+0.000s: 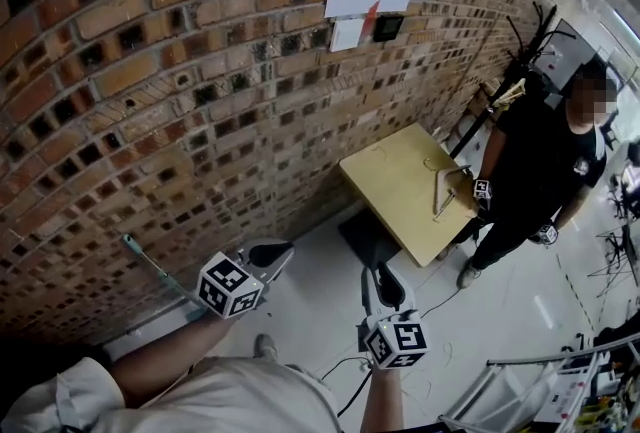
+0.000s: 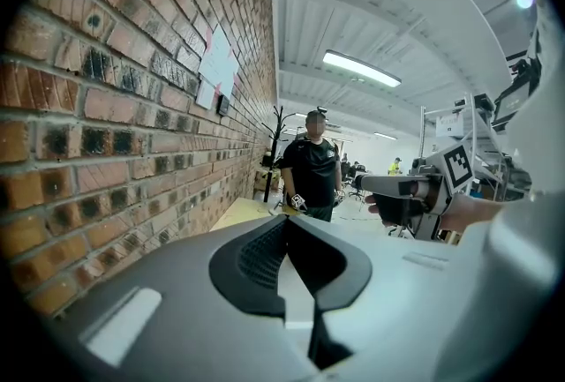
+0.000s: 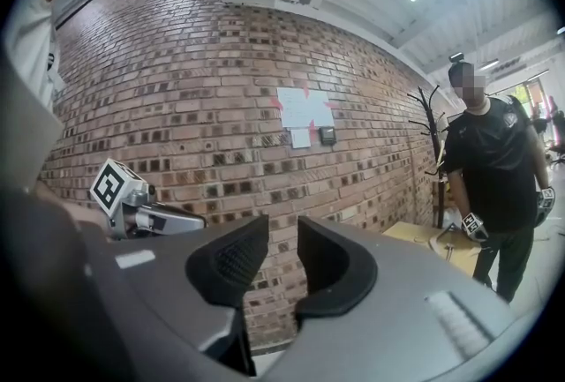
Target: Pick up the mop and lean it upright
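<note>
At the foot of the brick wall (image 1: 120, 101), the mop (image 1: 152, 268) slants just beside the left hand-held gripper (image 1: 274, 255), whose jaws are pressed together on nothing, while the right hand-held gripper (image 1: 386, 281) stands slightly spread and empty

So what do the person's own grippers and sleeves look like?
Both the left gripper and right gripper have grey bodies with black ribbed pads and a white cube of black square markers. The person wears a pale short sleeve.
</note>
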The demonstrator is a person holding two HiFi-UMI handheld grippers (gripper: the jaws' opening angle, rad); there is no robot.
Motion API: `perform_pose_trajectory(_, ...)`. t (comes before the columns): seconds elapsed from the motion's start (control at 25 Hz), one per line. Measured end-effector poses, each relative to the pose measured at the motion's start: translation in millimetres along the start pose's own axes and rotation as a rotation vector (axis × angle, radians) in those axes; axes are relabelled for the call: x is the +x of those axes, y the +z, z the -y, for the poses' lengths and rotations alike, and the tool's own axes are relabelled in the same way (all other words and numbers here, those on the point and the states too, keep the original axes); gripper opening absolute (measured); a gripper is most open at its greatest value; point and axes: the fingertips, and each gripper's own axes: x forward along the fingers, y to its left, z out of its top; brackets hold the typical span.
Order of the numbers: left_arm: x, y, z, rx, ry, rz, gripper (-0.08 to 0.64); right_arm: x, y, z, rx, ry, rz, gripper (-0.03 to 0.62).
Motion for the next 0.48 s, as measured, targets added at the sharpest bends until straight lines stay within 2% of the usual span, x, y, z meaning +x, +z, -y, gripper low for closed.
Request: perform_pose_trajectory(0.48, 16, 5, -1, 0.010, -0.011, -0.002, 0.020, 5, -4, 11, 0.011, -0.007, -0.002, 0.098)
